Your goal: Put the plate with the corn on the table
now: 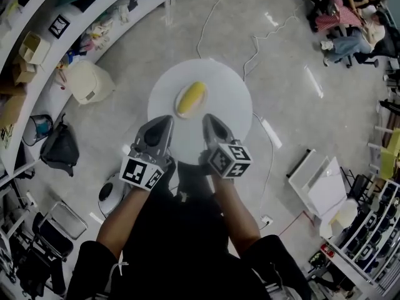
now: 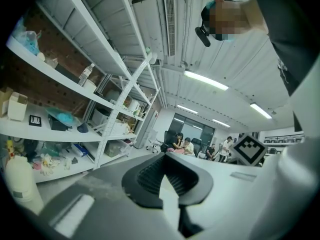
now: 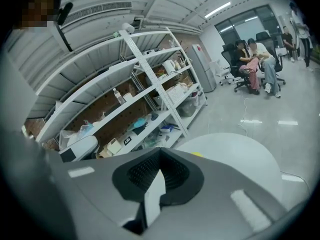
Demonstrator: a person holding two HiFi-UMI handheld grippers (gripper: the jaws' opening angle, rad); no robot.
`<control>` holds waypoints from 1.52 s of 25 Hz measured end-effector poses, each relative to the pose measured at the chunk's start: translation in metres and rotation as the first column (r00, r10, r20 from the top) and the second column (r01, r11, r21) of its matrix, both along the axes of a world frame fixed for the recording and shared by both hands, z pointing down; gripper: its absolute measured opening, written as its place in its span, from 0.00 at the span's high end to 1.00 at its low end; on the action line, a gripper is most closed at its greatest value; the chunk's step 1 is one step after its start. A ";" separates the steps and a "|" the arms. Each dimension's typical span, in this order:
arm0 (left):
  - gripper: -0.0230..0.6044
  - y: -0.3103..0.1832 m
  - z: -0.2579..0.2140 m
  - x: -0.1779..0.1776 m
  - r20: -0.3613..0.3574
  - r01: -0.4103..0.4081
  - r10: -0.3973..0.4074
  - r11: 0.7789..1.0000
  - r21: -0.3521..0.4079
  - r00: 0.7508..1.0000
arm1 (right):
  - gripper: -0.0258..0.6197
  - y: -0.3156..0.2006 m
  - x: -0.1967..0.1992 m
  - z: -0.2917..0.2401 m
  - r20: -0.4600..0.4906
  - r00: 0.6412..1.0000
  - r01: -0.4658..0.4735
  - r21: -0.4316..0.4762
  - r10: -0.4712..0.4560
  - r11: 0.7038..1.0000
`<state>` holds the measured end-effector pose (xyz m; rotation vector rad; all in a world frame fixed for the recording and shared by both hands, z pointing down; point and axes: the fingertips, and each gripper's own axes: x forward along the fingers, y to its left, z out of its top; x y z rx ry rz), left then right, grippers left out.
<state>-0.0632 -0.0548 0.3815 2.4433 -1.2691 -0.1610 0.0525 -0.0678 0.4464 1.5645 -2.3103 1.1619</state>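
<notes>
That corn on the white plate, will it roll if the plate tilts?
Probably: the corn looks rounded and lies loose on the smooth plate. The left gripper and right gripper pinch only its near rim, so it may dip.

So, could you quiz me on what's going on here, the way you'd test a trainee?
1. True or false: the plate is empty.
2. How many grippers clamp its rim? A) none B) one C) both
3. Fill in: the yellow food on it is ___.

Key: 1 false. 2 C: the left gripper and the right gripper each have their jaws shut on the rim. 3 corn.
</notes>
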 end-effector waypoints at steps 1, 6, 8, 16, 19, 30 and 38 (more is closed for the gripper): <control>0.96 0.001 -0.006 -0.001 -0.001 -0.008 0.008 1.000 0.010 1.000 | 0.95 0.001 0.000 -0.006 0.000 1.000 -0.008 0.010 0.008 1.000; 0.96 0.016 -0.037 -0.003 -0.001 -0.044 0.044 0.997 0.061 0.999 | 0.95 0.015 0.001 -0.043 0.005 0.999 -0.049 0.063 0.049 0.997; 0.96 0.020 -0.048 -0.002 -0.005 -0.053 0.053 0.996 0.069 0.999 | 0.95 0.021 0.003 -0.060 0.023 0.998 -0.065 0.082 0.064 0.994; 0.96 0.037 -0.078 -0.011 -0.010 -0.067 0.068 0.991 0.114 0.998 | 0.95 0.040 -0.003 -0.101 0.025 0.995 -0.096 0.165 0.093 0.982; 0.96 0.042 -0.086 -0.012 -0.018 -0.055 0.058 0.990 0.127 0.998 | 0.95 0.044 -0.003 -0.112 0.005 0.996 -0.093 0.204 0.094 0.975; 0.96 0.064 -0.114 0.014 -0.007 -0.050 0.052 0.983 0.176 0.999 | 0.95 0.076 0.022 -0.147 -0.040 0.997 -0.050 0.316 0.065 0.947; 0.96 0.070 -0.125 0.032 0.015 -0.038 0.035 0.976 0.214 0.999 | 0.95 0.088 0.034 -0.149 -0.021 1.000 -0.015 0.326 0.023 0.945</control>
